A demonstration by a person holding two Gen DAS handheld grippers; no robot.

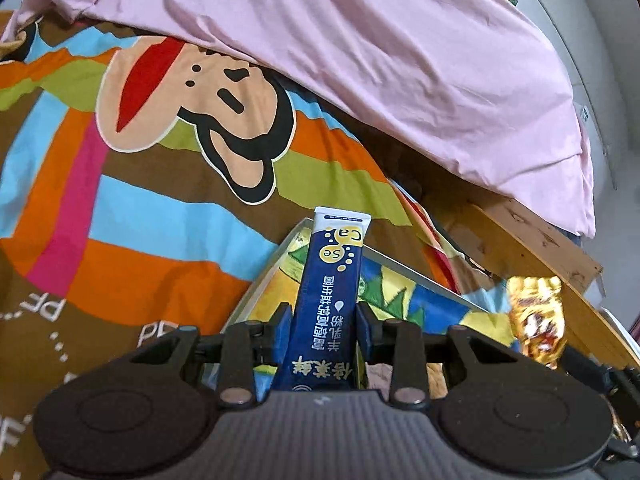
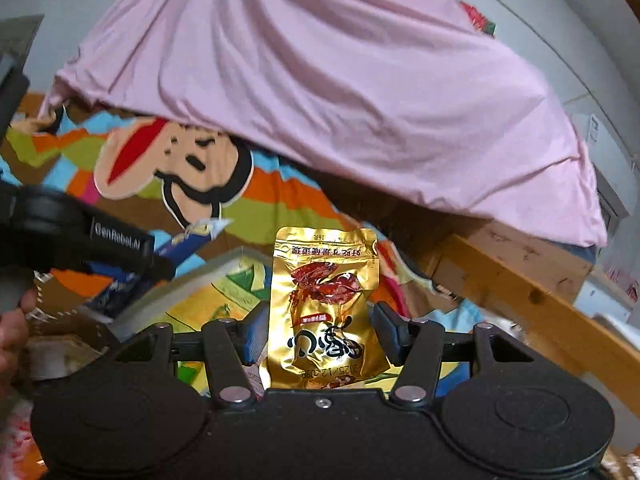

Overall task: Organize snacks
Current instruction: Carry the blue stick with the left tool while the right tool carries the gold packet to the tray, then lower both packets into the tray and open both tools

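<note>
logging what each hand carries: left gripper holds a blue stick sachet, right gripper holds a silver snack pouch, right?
Not quite: the pouch in the right gripper is gold, as the right wrist view shows. The left gripper does hold a blue stick sachet.

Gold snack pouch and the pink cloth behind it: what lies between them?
In the right wrist view, the striped cartoon bedsheet lies between the gold pouch and the pink cloth.
</note>
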